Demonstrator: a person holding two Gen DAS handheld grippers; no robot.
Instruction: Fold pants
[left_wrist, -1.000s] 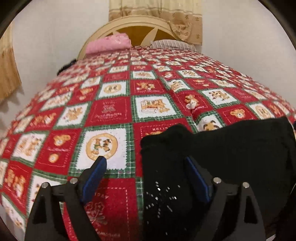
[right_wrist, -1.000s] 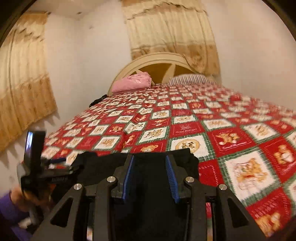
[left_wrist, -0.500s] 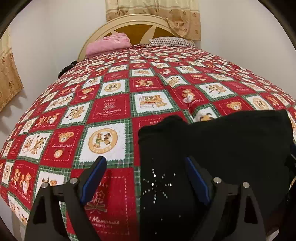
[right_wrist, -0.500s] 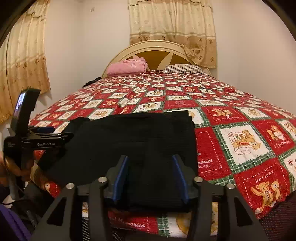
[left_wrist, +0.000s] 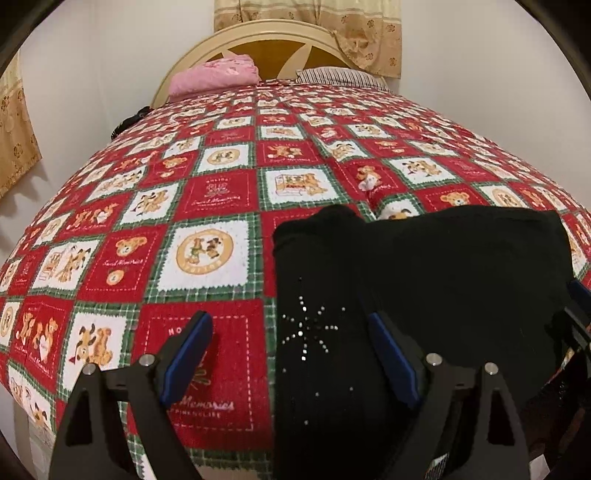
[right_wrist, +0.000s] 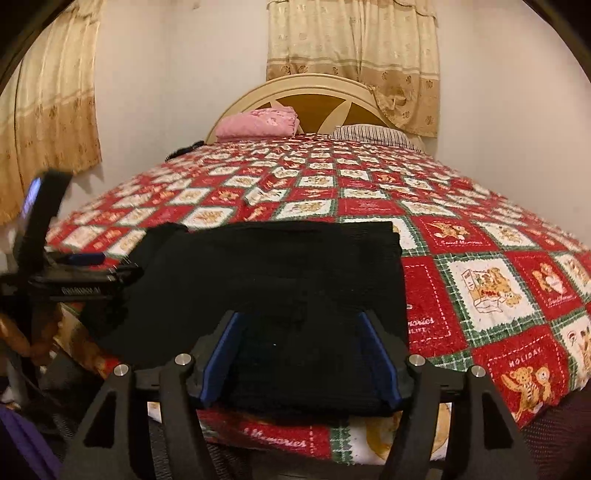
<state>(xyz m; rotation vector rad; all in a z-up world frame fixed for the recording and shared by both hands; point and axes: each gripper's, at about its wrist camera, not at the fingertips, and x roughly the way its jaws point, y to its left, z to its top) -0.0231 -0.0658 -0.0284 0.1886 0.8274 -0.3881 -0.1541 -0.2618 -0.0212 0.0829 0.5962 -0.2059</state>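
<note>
Folded black pants lay on red patchwork bedspread, near edge. Left gripper and right gripper both gaped wide, empty.

right hand-held gripper spread wider and drawn back from the black pants, left pulled back slightly

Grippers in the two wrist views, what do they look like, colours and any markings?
Both are matte black, angular frames with triangular cut-outs and silver bolt heads. The left gripper and right gripper each carry blue pads on the fingers. Seen from the right wrist view, the left one's side bears white lettering, too blurred to read. No cables show.
</note>
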